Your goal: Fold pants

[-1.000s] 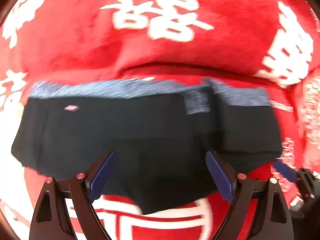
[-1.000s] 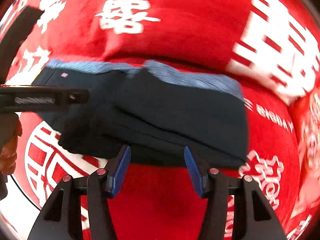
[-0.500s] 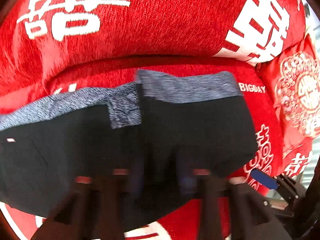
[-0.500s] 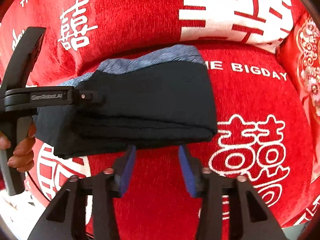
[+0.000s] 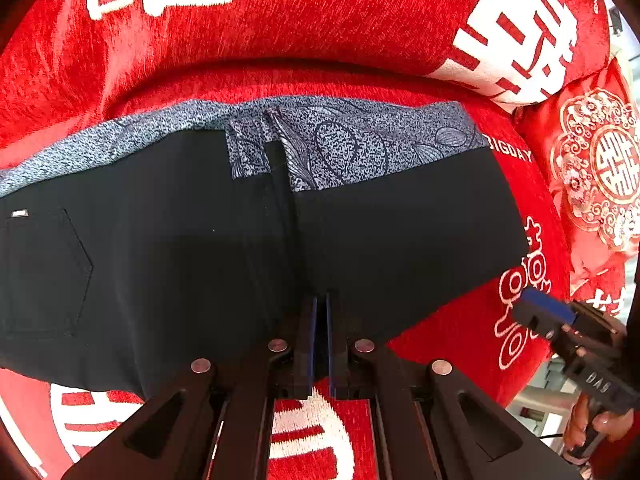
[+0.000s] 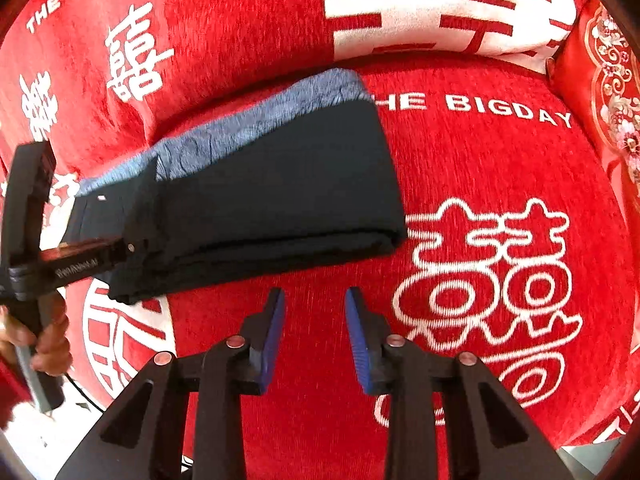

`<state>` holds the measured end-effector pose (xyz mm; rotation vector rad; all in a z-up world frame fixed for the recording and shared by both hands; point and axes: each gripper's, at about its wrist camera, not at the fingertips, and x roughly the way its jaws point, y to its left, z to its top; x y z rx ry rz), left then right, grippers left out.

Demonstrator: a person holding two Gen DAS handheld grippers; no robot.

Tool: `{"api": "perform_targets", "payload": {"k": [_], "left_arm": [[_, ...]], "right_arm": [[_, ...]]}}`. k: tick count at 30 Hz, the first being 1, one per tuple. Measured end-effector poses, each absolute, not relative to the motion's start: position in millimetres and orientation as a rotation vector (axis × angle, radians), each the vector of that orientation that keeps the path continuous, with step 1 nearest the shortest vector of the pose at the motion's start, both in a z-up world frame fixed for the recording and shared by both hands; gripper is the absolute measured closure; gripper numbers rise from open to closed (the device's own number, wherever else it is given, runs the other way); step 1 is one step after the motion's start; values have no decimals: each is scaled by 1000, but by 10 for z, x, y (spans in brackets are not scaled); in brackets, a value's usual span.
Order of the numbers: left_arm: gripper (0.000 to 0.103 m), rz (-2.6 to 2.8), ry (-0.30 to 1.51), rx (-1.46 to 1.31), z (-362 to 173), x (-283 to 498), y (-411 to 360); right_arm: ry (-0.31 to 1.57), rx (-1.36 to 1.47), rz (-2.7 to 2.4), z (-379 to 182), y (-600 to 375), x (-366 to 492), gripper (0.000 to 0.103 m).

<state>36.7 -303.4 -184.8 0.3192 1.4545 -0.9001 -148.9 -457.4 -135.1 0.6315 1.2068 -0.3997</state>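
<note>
While the black pants [image 5: 360, 248] lie already doubled over on the red sofa cover [image 5: 320, 32], the left gripper [image 5: 321, 320] sits at the lower middle of its own view with its blue pads pressed almost together over the near edge of the cloth. It looks pinched on that black edge, close to the middle seam where the two halves overlap. The patterned grey waistband [image 5: 352, 144] runs across the frame above it, so the bundle's long axis lies side to side, crossways to those jaws.

From the right wrist view the same pants [image 6: 280, 184] fill the left and centre of the frame as a thick stack, waistband [image 6: 256, 116] at the top, the rounded fold end pointing toward the right. The right gripper [image 6: 315, 332] hangs at the lower middle, pads parted by a moderate gap and holding nothing, with bare red cover between it and the near edge of the stack. It is near but not touching. The left gripper [image 6: 132, 246] shows at the left of that frame, reaching onto the cloth.

So the pants lie ahead and slightly left of the right jaws, and the left hand is the nearer one, already on the fabric. My guess is that any last fold or tidy would turn about that left pinch.
</note>
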Motion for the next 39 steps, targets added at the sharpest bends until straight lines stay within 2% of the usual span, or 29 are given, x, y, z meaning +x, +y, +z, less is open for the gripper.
{"api": "perform_targets", "payload": {"k": [12, 19, 27, 28, 30, 31, 32, 39], "left_arm": [[97, -818, 1355, 363, -1417, 366, -3165], [97, -710, 1340, 432, -1700, 353, -3481], [97, -673, 1346, 455, -1770, 317, -3500], [94, -671, 1344, 452, -1764, 319, -3496], [63, -663, 1338, 432, -1731, 324, -3482], [32, -648, 1324, 421, -1696, 325, -3460], [26, -625, 1290, 404, -1635, 321, -3423], [24, -549, 1303, 385, -1568, 346, -3214]], "right_arm": [[1105, 748, -374, -1341, -5368, -1029, 68], [1200, 721, -328, -1677, -5251, -714, 66], [1205, 633, -269, -1531, -4929, -721, 66], [1196, 638, -267, -1506, -4925, -732, 65], [1183, 652, -258, -1466, -4939, -726, 65], [1177, 655, -250, -1454, -4952, -705, 65], [1172, 661, -234, -1451, -4962, -655, 65], [1171, 736, -108, -1558, -4910, -258, 65]]}}
